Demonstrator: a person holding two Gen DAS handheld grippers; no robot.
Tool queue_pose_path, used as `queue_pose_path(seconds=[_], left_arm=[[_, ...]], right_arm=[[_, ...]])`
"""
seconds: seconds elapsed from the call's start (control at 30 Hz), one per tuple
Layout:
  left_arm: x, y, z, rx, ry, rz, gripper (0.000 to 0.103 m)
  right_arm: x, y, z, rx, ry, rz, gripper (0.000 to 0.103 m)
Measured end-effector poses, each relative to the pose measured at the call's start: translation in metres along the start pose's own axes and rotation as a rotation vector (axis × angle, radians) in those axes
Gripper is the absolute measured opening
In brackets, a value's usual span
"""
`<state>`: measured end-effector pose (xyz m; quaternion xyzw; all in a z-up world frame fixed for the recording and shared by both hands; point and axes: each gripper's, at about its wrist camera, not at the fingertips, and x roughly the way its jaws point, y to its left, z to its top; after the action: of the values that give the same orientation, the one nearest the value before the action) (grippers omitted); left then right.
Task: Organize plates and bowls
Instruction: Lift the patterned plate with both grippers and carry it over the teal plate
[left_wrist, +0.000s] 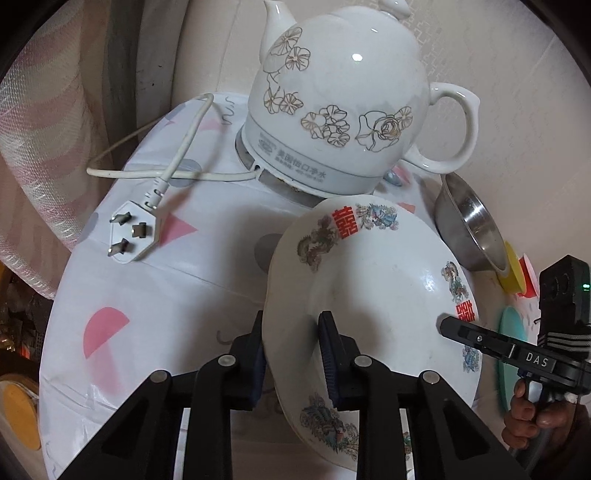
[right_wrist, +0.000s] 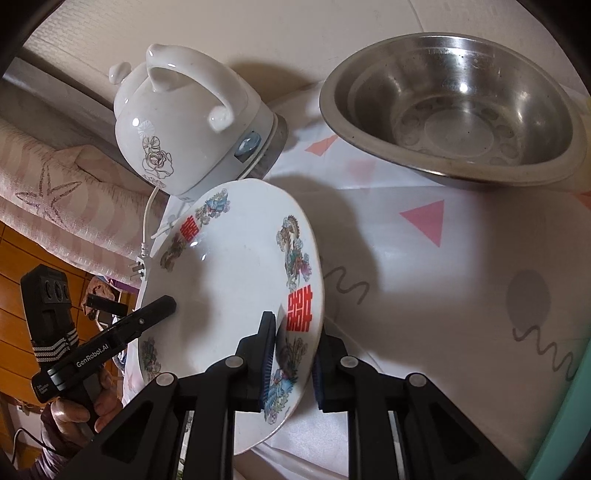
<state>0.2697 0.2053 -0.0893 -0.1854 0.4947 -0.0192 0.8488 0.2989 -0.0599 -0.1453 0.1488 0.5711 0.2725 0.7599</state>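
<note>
Both grippers are on the same plate (left_wrist: 373, 306), opposite rims. Left gripper (left_wrist: 291, 354) is clenched on the near-left rim, one pad on the face and one behind. Right gripper (right_wrist: 293, 363) straddles the opposite rim by the red character; the inner pad looks in contact, but I can't tell whether the outer pad touches the back, so I'd call it grasping only loosely at best.

The plate is tilted steeply and looks lifted off the worktop (right_wrist: 424, 266), just in front of the kettle (left_wrist: 343, 103). The steel bowl (right_wrist: 454, 110) sits on the worktop near the wall, to the right of the kettle and well clear of the plate.

My read: this is a two-handed carry or a handover, with the plate not yet placed.

How to do it well:
- Confirm the right gripper has both pads seated before the left lets go. Glazed ceramic is slick and the rim is thin.
- Level the plate before moving. At this tilt it could pivot in the pads.
- Keep the far edge off the kettle body and handle; they are close.
- Mind the loose cord and plug (left_wrist: 133, 236) lying on the cloth to the left; don't set the plate down on them.
- Lower flat, then release one side at a time.
</note>
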Motion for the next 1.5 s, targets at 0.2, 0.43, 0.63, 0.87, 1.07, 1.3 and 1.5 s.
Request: queue_pose_path(seconds=[0.2, 0.43, 0.63, 0.87, 1.07, 1.3, 1.5], left_arm=[[-0.007, -0.004, -0.007, 0.005, -0.023, -0.014, 0.026], [-0.016, -0.014, -0.014, 0.035, -0.046, -0.029, 0.026], [-0.014, -0.024, -0.025, 0.057, -0.037, -0.028, 0.025], [-0.031, -0.043, -0.031, 0.107, -0.093, -0.047, 0.026], [-0.037, -0.057, -0.044, 0.135, -0.108, -0.058, 0.026], [-0.054, -0.082, -0.058, 0.181, -0.144, -0.072, 0.026], [-0.064, -0.118, -0.071, 0.24, -0.162, -0.099, 0.026]], right_arm=[[-0.002, 0.006, -0.002, -0.036, -0.002, -0.029, 0.019], [-0.011, -0.001, -0.005, -0.043, 0.013, -0.001, 0.019], [-0.011, -0.012, -0.008, 0.005, 0.014, 0.003, 0.021], [-0.025, 0.001, -0.012, -0.077, -0.049, -0.042, 0.02], [-0.034, 0.002, -0.02, -0.097, -0.08, -0.054, 0.02], [-0.063, -0.003, -0.038, -0.109, -0.13, -0.048, 0.02], [-0.099, -0.02, -0.059, -0.083, -0.184, -0.046, 0.02]])
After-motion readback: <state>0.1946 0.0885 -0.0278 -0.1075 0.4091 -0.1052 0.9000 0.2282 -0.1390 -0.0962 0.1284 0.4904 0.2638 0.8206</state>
